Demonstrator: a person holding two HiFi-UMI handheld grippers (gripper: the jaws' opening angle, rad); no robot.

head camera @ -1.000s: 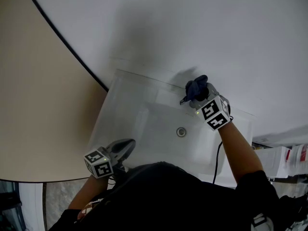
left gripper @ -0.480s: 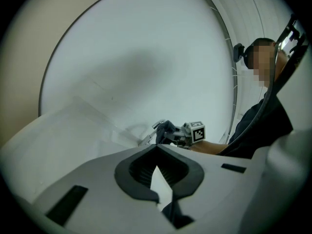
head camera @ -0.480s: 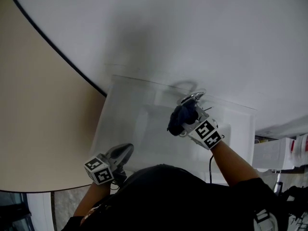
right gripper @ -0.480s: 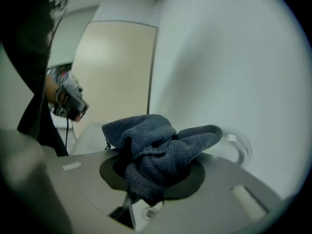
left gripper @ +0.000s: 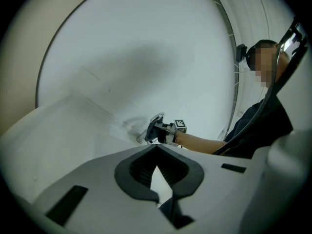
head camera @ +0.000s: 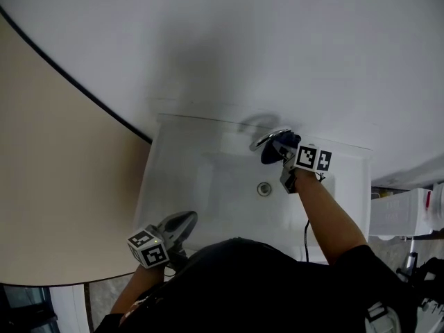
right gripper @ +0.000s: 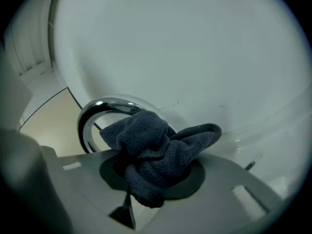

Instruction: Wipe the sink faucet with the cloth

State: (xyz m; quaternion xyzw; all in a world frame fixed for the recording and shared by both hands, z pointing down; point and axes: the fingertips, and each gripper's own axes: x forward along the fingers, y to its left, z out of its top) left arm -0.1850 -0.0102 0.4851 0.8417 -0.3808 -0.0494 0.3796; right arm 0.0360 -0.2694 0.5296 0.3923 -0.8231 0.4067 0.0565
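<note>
Filling the right gripper's (right gripper: 148,177) jaws, the cloth (right gripper: 158,143) bulges toward the faucet (right gripper: 100,107).

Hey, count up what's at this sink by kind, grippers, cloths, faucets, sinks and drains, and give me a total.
grippers: 2 (left gripper, right gripper)
cloth: 1
faucet: 1
sink: 1
drain: 1
total: 6

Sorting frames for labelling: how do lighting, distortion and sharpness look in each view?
Head view: dim, even light, a broad soft shadow on the wall above the sink. Left gripper view: strong fisheye bend, black corners, a mosaic patch at right. Right gripper view: same vignette, a glare spot on the chrome faucet, cloth weave crisp.
</note>
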